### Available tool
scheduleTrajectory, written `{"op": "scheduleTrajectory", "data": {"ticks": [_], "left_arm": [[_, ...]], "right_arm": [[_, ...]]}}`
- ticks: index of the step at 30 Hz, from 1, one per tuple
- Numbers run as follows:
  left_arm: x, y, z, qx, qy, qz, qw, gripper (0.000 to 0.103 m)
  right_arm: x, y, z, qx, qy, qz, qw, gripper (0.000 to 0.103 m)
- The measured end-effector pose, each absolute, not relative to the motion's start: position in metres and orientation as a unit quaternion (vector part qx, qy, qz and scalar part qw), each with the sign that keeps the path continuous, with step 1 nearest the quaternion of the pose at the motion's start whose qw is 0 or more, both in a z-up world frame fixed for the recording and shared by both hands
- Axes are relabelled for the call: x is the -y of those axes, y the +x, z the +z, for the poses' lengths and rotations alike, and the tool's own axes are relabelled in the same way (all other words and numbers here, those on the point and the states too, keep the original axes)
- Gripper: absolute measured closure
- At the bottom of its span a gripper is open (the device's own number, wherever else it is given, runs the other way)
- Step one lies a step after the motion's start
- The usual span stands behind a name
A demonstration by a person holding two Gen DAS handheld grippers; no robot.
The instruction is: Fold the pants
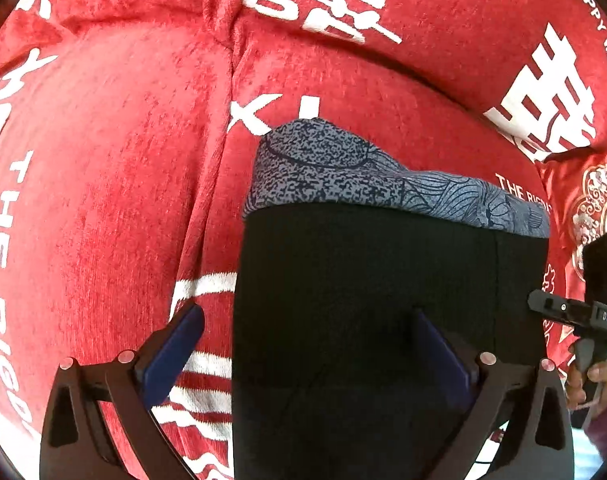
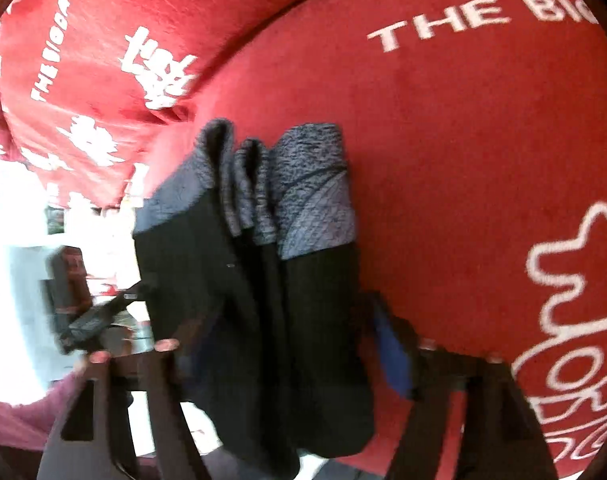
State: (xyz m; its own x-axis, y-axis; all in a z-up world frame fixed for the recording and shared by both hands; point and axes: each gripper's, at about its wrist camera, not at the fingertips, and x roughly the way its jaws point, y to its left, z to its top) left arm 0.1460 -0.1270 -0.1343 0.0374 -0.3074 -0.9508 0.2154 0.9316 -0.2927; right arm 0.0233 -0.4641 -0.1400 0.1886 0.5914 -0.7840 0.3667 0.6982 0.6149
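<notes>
The folded pants (image 1: 383, 280) lay on the red sofa (image 1: 103, 160). The left gripper (image 1: 311, 344) stood wide open, straddling the pants' edge without pressing. The right gripper (image 2: 287, 344) was open too, the pants loose between its fingers (image 2: 395, 360).

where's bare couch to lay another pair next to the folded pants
The widest bare patch is the red seat cushion left of the pants in the left wrist view, up to the backrest. The right wrist view shows more bare seat on their other side. It is crowded by the small embroidered pillow and the right gripper.
</notes>
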Motion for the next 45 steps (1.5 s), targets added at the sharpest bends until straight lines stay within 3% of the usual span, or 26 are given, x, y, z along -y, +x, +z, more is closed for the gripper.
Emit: {"op": "scheduleTrajectory", "data": {"ticks": [2, 6, 8, 10, 18, 22, 25, 29, 35, 45], "left_arm": [[0.127, 0.144, -0.122, -0.661, -0.014, -0.166, 0.732, 0.0], [0.124, 0.149, -0.076, -0.622, -0.027, -0.181, 0.761, 0.0], [0.132, 0.152, -0.06, -0.604, -0.022, -0.209, 0.769, 0.0], [0.149, 0.156, -0.059, -0.598, -0.011, -0.237, 0.766, 0.0], [0.171, 0.163, -0.126, -0.628, 0.045, -0.211, 0.748, 0.0], [0.152, 0.162, -0.129, -0.646, 0.006, -0.201, 0.736, 0.0], [0.148, 0.152, -0.115, -0.646, 0.041, -0.176, 0.742, 0.0], [0.14, 0.129, -0.092, -0.642, 0.07, -0.163, 0.746, 0.0], [0.139, 0.098, -0.068, -0.65, 0.105, -0.152, 0.737, 0.0], [0.138, 0.06, -0.018, -0.652, 0.12, -0.138, 0.736, 0.0]], "right_arm": [[0.461, 0.022, -0.126, -0.642, 0.343, 0.046, 0.684, 0.024], [0.461, 0.018, -0.09, -0.628, 0.291, 0.003, 0.722, 0.027], [0.462, 0.02, -0.071, -0.606, 0.293, 0.014, 0.739, 0.052], [0.456, 0.03, -0.061, -0.595, 0.294, 0.029, 0.747, 0.061], [0.436, 0.045, -0.094, -0.626, 0.292, 0.038, 0.722, 0.062], [0.439, 0.04, -0.091, -0.623, 0.301, 0.034, 0.721, 0.063], [0.441, 0.03, -0.08, -0.631, 0.291, 0.008, 0.719, 0.059], [0.44, 0.009, -0.064, -0.64, 0.291, -0.029, 0.711, 0.037], [0.423, -0.025, -0.04, -0.653, 0.286, -0.057, 0.699, 0.023], [0.379, -0.054, 0.021, -0.637, 0.207, -0.103, 0.735, 0.014]]}}
